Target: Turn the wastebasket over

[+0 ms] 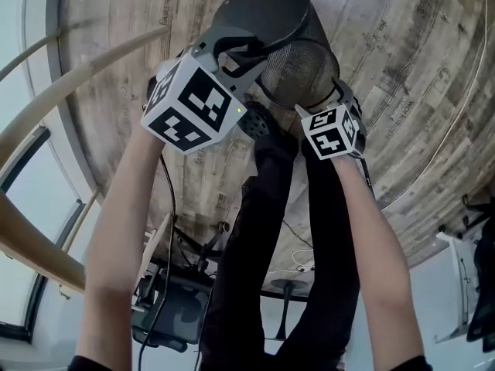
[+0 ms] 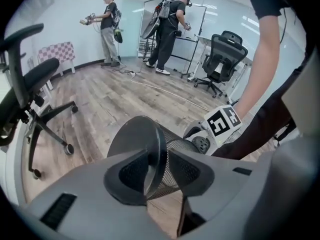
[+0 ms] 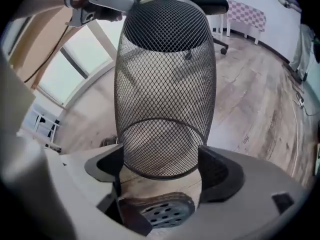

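A black wire-mesh wastebasket (image 1: 298,72) hangs above the wooden floor, lying roughly on its side with its solid round base (image 1: 263,14) turned away from me. My left gripper (image 1: 244,52) is shut on the edge of that base; in the left gripper view the base rim (image 2: 150,149) is pinched between the two pads (image 2: 127,174). My right gripper (image 1: 313,103) sits at the open end. In the right gripper view the mesh wall (image 3: 165,84) fills the gap, and both pads (image 3: 217,171) press on its sides near the rim.
My legs in black trousers (image 1: 263,230) and a shoe (image 3: 160,211) are right under the basket. An office chair (image 2: 30,99) stands at the left and another (image 2: 222,54) further back. Two people (image 2: 167,34) stand at the far wall. A black chair base (image 1: 174,308) is near my feet.
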`<action>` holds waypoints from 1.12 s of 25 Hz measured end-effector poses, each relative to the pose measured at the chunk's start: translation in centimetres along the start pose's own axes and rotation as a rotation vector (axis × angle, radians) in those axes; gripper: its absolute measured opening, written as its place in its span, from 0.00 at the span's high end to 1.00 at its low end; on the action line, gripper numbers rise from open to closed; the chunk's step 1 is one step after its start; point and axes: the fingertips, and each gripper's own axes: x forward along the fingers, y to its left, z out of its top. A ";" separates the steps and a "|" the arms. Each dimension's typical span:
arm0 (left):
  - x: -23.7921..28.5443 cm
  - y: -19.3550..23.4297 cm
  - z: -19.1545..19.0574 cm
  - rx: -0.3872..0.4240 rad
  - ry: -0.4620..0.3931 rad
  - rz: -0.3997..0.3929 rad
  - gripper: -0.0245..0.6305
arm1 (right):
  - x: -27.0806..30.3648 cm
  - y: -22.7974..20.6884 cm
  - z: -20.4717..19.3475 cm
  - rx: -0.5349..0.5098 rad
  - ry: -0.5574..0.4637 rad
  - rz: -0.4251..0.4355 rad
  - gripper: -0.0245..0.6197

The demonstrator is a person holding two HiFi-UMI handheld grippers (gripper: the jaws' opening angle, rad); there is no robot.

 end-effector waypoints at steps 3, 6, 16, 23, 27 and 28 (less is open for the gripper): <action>0.0 -0.3 0.5 0.025 -0.007 0.038 0.75 | 0.5 -0.9 0.3 -0.034 0.048 0.005 0.25; 0.6 -2.2 1.2 0.034 -0.023 0.012 0.76 | -0.6 -1.7 -0.3 0.013 0.038 -0.003 0.25; 3.0 -8.3 2.6 0.062 -0.048 0.042 0.76 | -12.5 -10.5 6.4 0.739 -0.519 0.148 0.25; 3.9 -11.5 2.2 0.111 -0.056 0.031 0.77 | -10.0 -6.9 9.7 0.646 -0.416 0.353 0.33; 4.8 -12.8 0.6 0.101 -0.025 -0.008 0.78 | -9.4 -6.0 8.7 0.621 -0.371 0.347 0.51; 5.0 -12.8 0.2 0.096 -0.029 0.001 0.83 | -9.2 -5.9 8.3 0.614 -0.356 0.338 0.63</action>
